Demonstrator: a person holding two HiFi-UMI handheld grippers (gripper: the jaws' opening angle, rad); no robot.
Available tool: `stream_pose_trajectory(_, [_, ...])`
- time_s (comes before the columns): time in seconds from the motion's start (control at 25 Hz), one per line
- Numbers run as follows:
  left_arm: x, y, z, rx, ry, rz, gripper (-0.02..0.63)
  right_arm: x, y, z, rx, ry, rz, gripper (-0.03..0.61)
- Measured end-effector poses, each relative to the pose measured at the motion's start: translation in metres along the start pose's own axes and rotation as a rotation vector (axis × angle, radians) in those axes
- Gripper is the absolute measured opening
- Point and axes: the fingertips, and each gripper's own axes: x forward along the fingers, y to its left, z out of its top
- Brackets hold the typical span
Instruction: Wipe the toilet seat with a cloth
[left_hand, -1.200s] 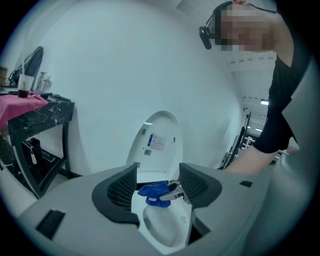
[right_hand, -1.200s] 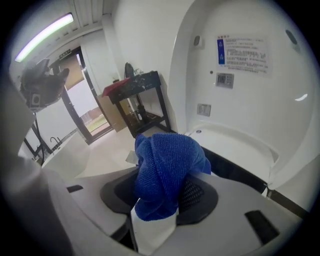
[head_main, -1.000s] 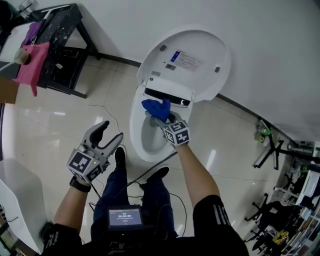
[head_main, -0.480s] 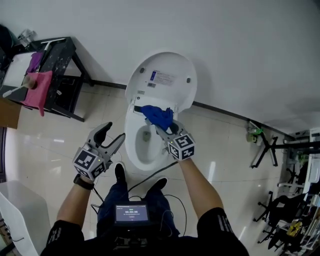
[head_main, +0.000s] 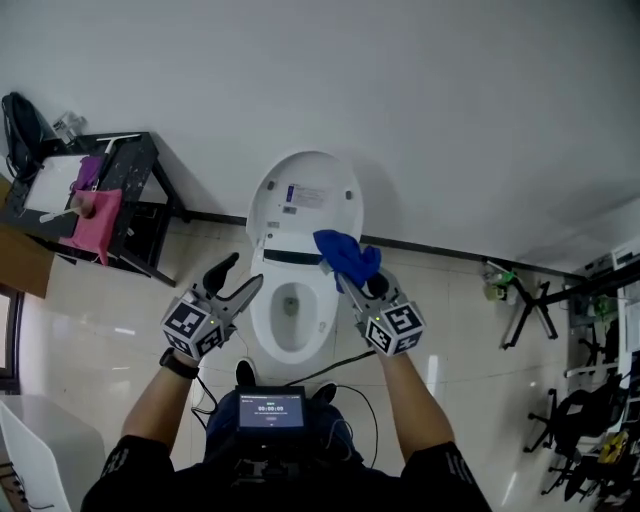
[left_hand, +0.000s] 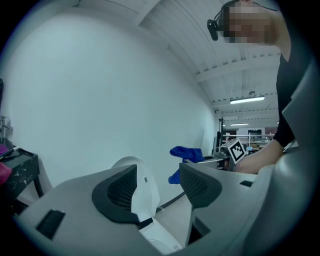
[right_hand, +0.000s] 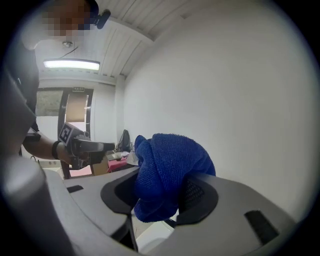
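Cloth (head_main: 346, 256) lifted off toilet (head_main: 268, 335); right gripper (head_main: 353, 274) clamping it.

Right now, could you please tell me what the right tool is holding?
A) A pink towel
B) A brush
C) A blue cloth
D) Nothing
C: in the right gripper view, the right tool has its jaws closed on the cloth, which is blue and bunched up between them.
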Motion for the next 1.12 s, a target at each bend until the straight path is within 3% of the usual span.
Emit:
stream_pose_trajectory(0.4, [-0.008,-0.033,0.029,0.034,-0.036,-0.037,0.259,-0.069,0.025,0.052,-0.024,-0.115,-0.024,0.198])
stream_pose_trajectory(0.68, [-0.014,-0.044,0.033,0.013,-0.06,-0.022,0.259,-0.084,0.032,0.062,0.013,-0.145,-0.028,0.195])
stream_pose_trajectory(1.12, [-0.023,-0.042,0.042,0.006,-0.08,-0.008,0.259,-0.09,0.04,0.075,-0.014,-0.157,-0.035,0.192])
